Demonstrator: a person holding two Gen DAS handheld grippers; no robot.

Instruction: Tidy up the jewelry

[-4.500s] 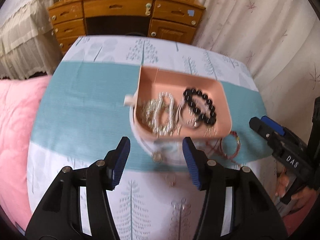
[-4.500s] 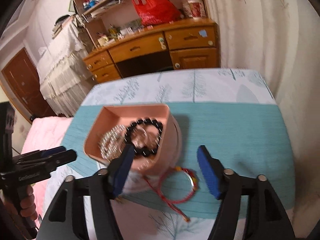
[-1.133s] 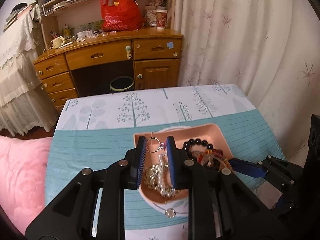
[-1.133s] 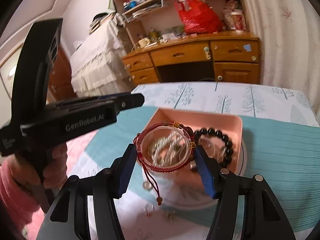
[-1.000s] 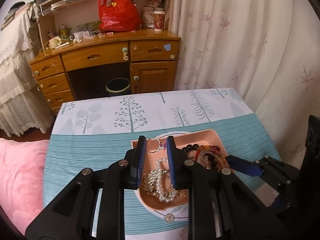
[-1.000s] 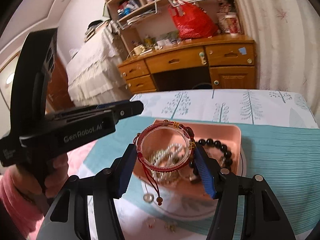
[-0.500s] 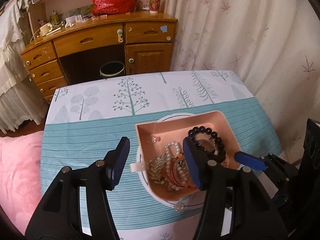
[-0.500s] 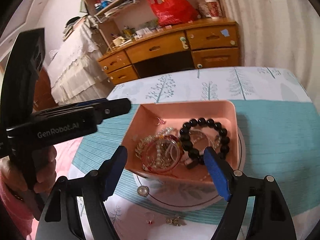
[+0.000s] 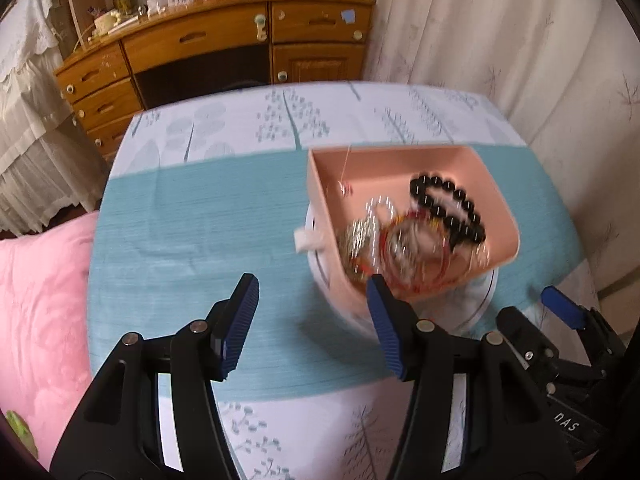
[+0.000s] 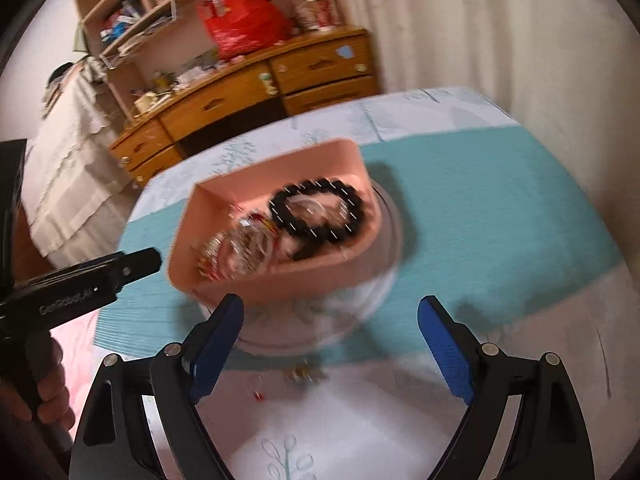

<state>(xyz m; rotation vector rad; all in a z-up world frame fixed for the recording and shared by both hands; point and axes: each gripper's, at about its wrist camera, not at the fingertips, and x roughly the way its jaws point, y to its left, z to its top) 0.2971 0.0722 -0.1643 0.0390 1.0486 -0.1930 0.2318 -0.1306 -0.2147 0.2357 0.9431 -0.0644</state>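
Your left tongs (image 9: pixel 312 324) stand wide open and empty now; a second ago they pinched a small ring above the tray, and that ring has since dropped inside. Your right tongs (image 10: pixel 328 328) are likewise spread wide with nothing between the pads, where a second ago they carried the red cord bracelet (image 9: pixel 416 248). That bracelet now lies in the pink tray (image 9: pixel 400 156), among the silver chains and pearls (image 9: pixel 368 224) at the tray's 7 o'clock corner in the left view. The black bead bracelet (image 10: pixel 316 212) sits toward 2 o'clock of them, also inside the tray.

Both views are blurred by motion, so you appear to be swinging down and away from the tray. The tray rests on a round white plate (image 10: pixel 384 280) on the teal stripe of the desk (image 9: pixel 192 216).

So two pieces are filed, and your tongs are free for the next pick. A few small items (image 10: pixel 304 374) lie loose on the white cloth at 6 o'clock of the plate, just ahead of your right tongs; they are too blurred to name, though they look like earrings or charms. I judge those are what remains to be gathered.
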